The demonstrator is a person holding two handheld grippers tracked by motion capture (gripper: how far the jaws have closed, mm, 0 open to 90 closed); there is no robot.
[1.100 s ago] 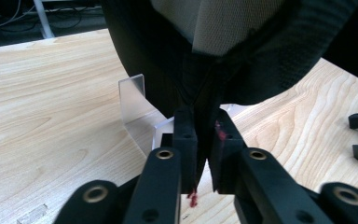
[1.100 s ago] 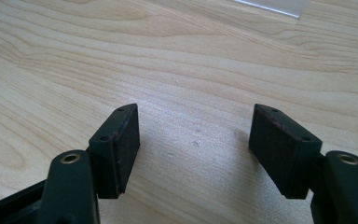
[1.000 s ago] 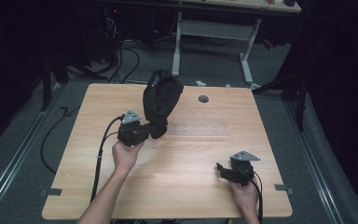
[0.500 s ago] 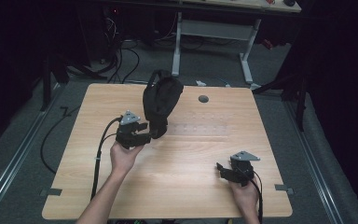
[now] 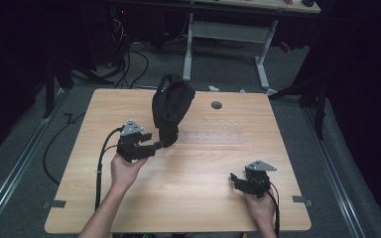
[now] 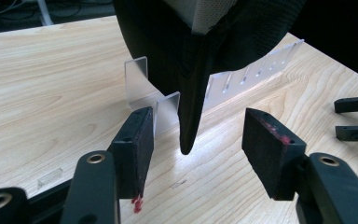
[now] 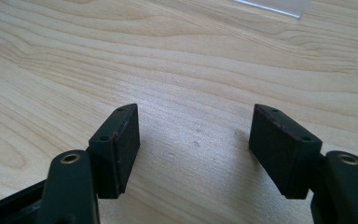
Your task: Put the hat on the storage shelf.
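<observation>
A black fabric cap (image 5: 171,106) hangs over a clear slotted stand (image 6: 137,81) at the middle back of the wooden table (image 5: 203,198). Its pointed lower end (image 6: 189,135) dangles between the pads of my left gripper (image 6: 196,123), touching neither. The jaws of that left gripper (image 5: 154,142) have just been opening and now stand open around the tip. My right gripper (image 5: 234,181) rests near the table's front right, open. Bare wood lies between the pads of the right gripper (image 7: 193,126).
A round grey grommet (image 5: 216,105) sits in the tabletop behind the cap. A small clear block (image 6: 51,176) lies on the wood near my left gripper. Cables (image 5: 54,144) trail off the table's left side. A white-legged desk (image 5: 228,34) stands beyond the far edge.
The left gripper's jaws have opened and let go of the cap's lower end, which now hangs free between them. The right hand has not moved.
</observation>
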